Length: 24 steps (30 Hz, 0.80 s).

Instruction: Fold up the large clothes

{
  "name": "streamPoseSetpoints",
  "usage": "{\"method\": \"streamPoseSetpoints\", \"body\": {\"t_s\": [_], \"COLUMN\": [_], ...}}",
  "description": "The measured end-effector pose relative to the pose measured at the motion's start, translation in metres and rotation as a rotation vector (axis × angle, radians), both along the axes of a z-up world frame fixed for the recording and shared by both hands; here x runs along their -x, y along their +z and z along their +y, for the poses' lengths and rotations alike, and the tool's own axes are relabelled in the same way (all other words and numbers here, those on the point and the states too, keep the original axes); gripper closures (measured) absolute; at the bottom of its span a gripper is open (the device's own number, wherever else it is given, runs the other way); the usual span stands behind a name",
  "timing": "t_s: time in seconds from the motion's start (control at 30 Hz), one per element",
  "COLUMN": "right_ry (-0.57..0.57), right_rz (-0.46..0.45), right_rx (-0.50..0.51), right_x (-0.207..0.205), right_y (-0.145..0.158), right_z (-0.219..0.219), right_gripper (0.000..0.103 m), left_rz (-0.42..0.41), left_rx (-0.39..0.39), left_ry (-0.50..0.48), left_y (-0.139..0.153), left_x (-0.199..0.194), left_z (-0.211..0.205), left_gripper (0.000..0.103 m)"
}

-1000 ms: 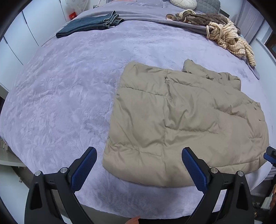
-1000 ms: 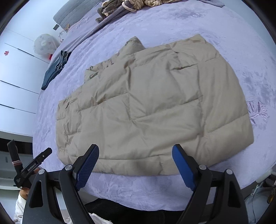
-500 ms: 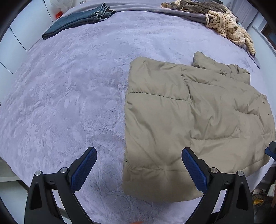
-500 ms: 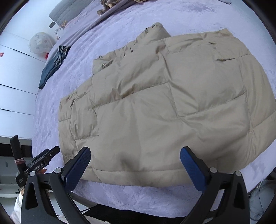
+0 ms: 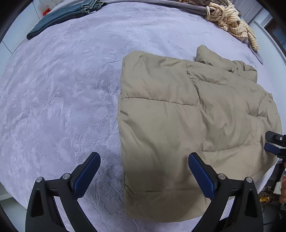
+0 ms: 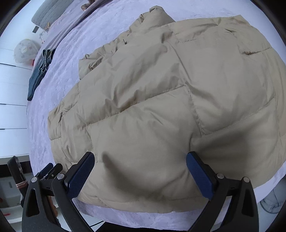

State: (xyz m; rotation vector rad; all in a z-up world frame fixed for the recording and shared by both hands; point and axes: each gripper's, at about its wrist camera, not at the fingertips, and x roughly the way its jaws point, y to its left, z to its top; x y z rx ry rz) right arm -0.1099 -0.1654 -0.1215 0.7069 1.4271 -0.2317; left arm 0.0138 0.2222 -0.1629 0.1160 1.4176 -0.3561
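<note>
No text, label, brand, number or sign could be read in either view. The tan jacket (image 5: 187,125) showed only plain quilted fabric, with no tag or logo facing the cameras. The folded jeans (image 5: 60,19) at the far side of the bed (image 5: 59,100) showed no legible patch. A small red spot (image 5: 45,12) on the white wall beyond the bed was too blurred to tell whether it carried writing. The pale round bag (image 6: 25,50) beside the wall in the right wrist view had faint marks, unreadable at that size.

Tan jacket (image 5: 187,125); lavender embossed bedspread (image 5: 62,98); denim-blue jeans (image 5: 60,16).
</note>
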Motion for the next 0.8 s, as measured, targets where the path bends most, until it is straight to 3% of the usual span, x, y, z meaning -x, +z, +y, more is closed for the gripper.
{"method": "streamPoseSetpoints", "body": {"t_s": [0.2,0.33,0.5,0.63,0.8], "right_ry": [0.001,0.001,0.02,0.027,0.032], "right_rz": [0.008,0.012,0.026,0.033,0.037], "right_rx": [0.012,0.012,0.021,0.023,0.029], "right_x": [-0.001,0.0,-0.002,-0.003,-0.003], "right_y": [-0.001,-0.002,-0.007,-0.01,-0.013], "right_z": [-0.003,-0.003,-0.001,0.0,0.001], "right_gripper": [0.009,0.009,0.009,0.009,0.009], "left_rz": [0.033,0.086,0.273,0.348,0.386], "left_rx": [0.039,0.172,0.382,0.44,0.534], "left_ry": [-0.027,-0.053,-0.066,-0.079,-0.15], "left_y": [-0.01,-0.016,-0.049,-0.071,-0.074], "left_x": [-0.009,-0.025,-0.043,-0.047,-0.047], "left_z": [0.005,0.021,0.044,0.038,0.0], "left_gripper": [0.004,0.004,0.004,0.004,0.004]}}
